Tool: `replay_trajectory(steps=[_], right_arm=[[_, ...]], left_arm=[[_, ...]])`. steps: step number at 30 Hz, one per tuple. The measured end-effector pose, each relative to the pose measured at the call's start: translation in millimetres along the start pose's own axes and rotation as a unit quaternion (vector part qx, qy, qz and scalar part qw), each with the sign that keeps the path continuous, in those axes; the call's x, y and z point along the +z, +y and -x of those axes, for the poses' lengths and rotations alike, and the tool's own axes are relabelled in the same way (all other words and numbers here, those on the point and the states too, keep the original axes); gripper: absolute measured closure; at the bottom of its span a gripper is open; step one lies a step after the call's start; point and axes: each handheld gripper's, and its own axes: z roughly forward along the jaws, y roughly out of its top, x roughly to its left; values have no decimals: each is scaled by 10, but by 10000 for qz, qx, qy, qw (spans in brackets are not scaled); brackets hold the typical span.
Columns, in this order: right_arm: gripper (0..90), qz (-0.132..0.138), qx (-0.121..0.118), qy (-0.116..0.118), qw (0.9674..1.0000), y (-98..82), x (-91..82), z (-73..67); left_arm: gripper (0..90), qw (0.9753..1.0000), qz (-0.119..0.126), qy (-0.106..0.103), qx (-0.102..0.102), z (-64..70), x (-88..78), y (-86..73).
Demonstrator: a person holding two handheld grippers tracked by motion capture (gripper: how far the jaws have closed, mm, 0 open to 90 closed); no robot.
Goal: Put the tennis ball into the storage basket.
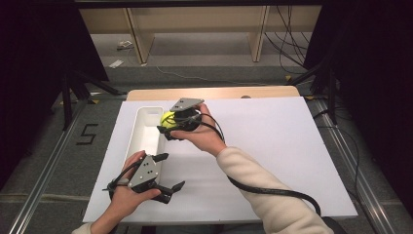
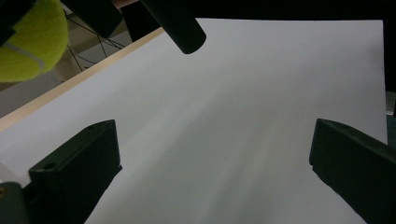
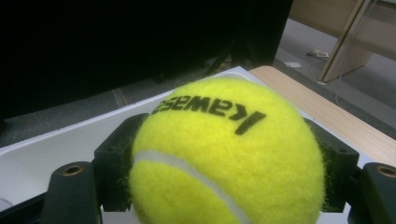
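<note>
A yellow tennis ball (image 1: 167, 118) with black lettering is clamped between the jaws of my right gripper (image 1: 166, 124), which hangs above the right edge of a long white bin (image 1: 141, 127). Up close in the right gripper view the tennis ball (image 3: 224, 154) sits pressed by both black pads. My left gripper (image 1: 171, 171) rests low near the front left of the white board (image 1: 272, 146), jaws spread wide with nothing between them. In the left gripper view the left gripper (image 2: 215, 168) faces bare white board, with the tennis ball (image 2: 28, 42) at the top left corner.
The white bin lies lengthwise along the board's left side. A strip of wooden table (image 1: 214, 92) shows behind the board. Beyond are a wooden shelf frame (image 1: 195, 24), floor cables and dark stands. Black cables trail from both grippers.
</note>
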Motion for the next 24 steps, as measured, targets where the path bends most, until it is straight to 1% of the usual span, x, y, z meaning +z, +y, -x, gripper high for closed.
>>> replay_trajectory(steps=[24], right_arm=[[264,10,10,31,10000,68,76,-14]], left_arm=[[14,10000,1,-11,2,2,1,1]])
